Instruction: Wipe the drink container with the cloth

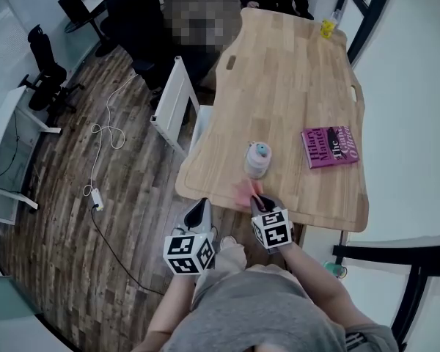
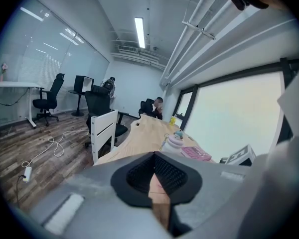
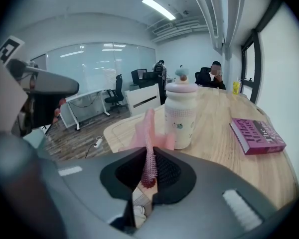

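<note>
Right gripper (image 3: 148, 176) level, clamping cloth (image 3: 148, 128); left gripper (image 2: 153, 176) level, jaws together

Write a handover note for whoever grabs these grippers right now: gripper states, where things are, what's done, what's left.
Left gripper: jaws together, empty, held just off the near table edge.
Right gripper: shut on the pink cloth, which sticks up towards the bottle.
Bottle: upright near the table's near edge, lid on, with the book to its right.
Done: cloth picked up and brought close to the bottle; whether they touch cannot be told.
Left: probably steady the bottle with the left gripper, then wipe it with the cloth.
</note>
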`<state>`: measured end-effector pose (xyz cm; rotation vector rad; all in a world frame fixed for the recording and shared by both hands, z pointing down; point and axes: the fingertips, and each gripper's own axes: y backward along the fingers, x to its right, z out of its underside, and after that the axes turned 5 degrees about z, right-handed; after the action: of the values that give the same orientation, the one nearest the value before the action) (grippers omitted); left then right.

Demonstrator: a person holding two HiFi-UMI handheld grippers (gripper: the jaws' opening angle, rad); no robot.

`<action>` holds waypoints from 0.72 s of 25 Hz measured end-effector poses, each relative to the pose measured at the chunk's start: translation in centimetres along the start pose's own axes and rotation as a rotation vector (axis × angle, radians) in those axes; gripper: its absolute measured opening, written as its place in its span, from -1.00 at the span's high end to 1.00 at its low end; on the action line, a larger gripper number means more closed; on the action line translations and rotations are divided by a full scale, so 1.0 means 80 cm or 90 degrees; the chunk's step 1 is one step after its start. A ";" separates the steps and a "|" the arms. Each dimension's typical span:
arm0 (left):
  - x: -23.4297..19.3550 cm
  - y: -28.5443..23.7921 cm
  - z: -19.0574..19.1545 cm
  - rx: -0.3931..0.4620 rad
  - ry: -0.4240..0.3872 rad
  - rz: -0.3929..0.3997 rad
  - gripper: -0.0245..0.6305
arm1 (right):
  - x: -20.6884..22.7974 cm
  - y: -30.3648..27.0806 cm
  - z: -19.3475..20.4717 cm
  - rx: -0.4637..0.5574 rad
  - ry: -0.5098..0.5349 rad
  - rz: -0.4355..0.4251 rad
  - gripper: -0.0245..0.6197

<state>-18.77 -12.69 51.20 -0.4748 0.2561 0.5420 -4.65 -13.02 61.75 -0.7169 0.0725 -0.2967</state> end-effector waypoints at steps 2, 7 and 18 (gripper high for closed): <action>0.014 0.010 0.009 0.002 0.001 -0.005 0.91 | -0.002 0.021 0.002 0.014 -0.005 -0.010 0.83; 0.053 0.036 0.034 0.010 0.003 -0.011 0.91 | -0.005 0.079 0.010 0.053 -0.020 -0.038 0.83; 0.132 0.089 0.079 0.021 -0.004 -0.013 0.91 | -0.006 0.187 0.042 0.103 -0.012 -0.075 0.83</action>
<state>-13.22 0.36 50.31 -0.4426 0.2534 0.5178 -0.88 -0.03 54.46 -0.5639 -0.0125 -0.4040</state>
